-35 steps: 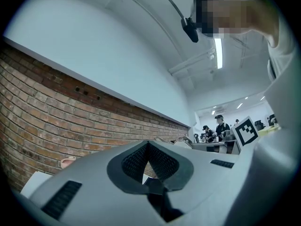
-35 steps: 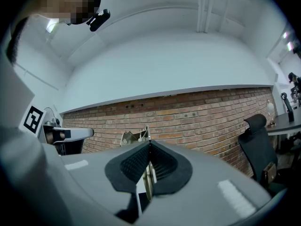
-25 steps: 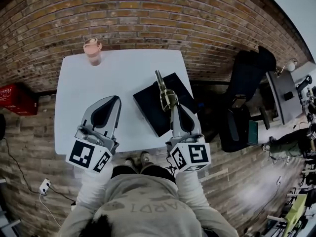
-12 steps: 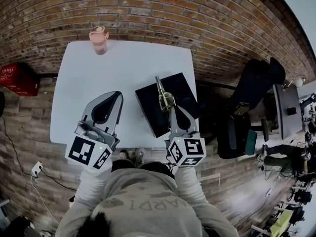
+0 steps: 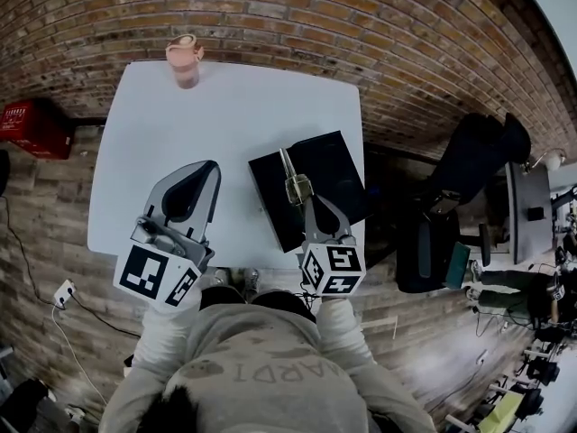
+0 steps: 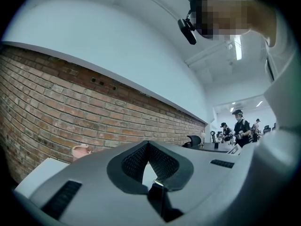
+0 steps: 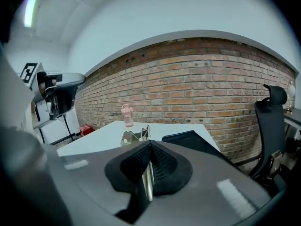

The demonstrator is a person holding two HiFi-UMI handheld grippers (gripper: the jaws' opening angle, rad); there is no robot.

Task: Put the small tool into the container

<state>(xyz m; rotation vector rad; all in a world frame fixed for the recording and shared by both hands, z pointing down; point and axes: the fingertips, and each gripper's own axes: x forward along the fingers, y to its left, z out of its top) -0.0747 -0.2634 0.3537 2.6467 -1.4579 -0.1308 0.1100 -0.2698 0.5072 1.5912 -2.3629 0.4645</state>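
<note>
Two grippers: right gripper (image 5: 307, 207) clamped on small tool (image 5: 294, 185), seemingly above black container (image 5: 335, 162); left gripper (image 5: 212, 166) closed, empty.

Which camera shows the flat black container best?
The head view: the flat black container shows nearly whole from above. The right gripper view gives only a low, slanted glimpse of it; the left gripper view does not show it.

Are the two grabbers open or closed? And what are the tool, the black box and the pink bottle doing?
left gripper: fingers shut, nothing between them.
right gripper: fingers shut on the small tool.
small tool: gripped, sticking out past the fingers, not in the container.
container: lying flat on the table.
pink bottle: standing upright on the table.
</note>
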